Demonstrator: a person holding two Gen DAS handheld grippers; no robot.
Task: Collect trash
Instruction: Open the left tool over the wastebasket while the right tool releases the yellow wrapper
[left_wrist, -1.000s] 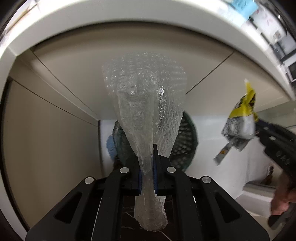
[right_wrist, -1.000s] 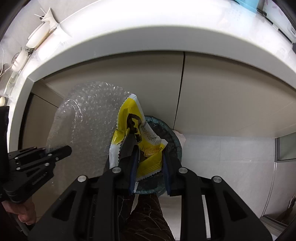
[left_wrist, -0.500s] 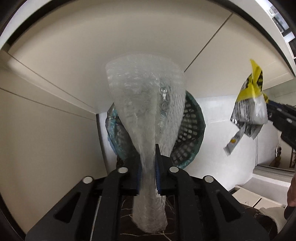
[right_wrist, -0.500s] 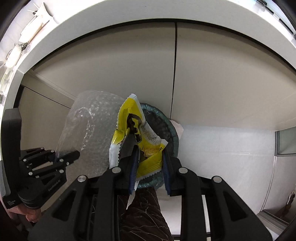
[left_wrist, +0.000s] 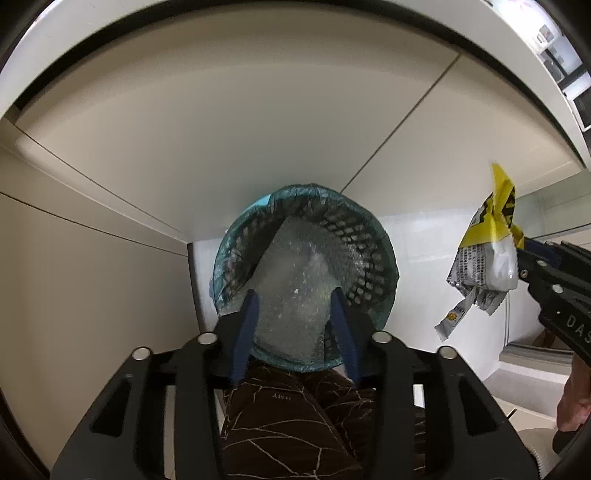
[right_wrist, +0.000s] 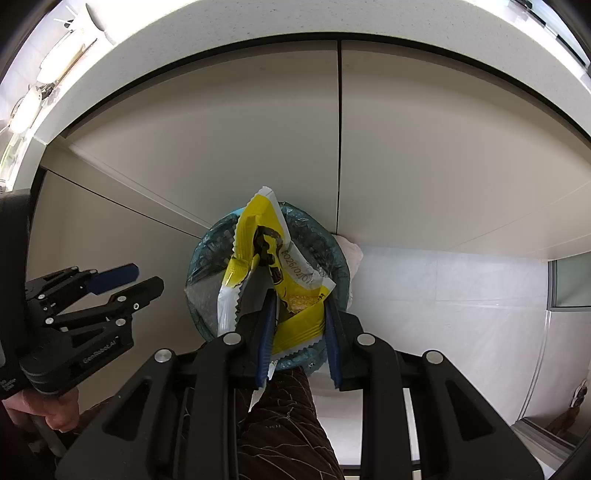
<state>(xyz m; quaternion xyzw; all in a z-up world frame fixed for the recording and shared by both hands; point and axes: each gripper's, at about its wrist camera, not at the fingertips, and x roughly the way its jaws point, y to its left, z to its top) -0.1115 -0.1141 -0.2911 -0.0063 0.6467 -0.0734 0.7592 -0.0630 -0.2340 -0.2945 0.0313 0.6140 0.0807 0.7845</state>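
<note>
Pointing steeply down over the mesh wastebasket (left_wrist: 369, 254), the left gripper (left_wrist: 295, 295) has just been opening, its jaws standing apart and empty; the bubble wrap (left_wrist: 295, 273) is lying inside the basket. Beside it, the right gripper (right_wrist: 299, 302) is clamping a yellow snack wrapper (right_wrist: 291, 291) above the rim. Only the right view is showing the wrapper's printed date.

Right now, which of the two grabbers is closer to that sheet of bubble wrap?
The left gripper. It hangs directly above the bubble wrap lying in the bin, jaws open. The right gripper is off to the side, clamping a yellow wrapper.
</note>
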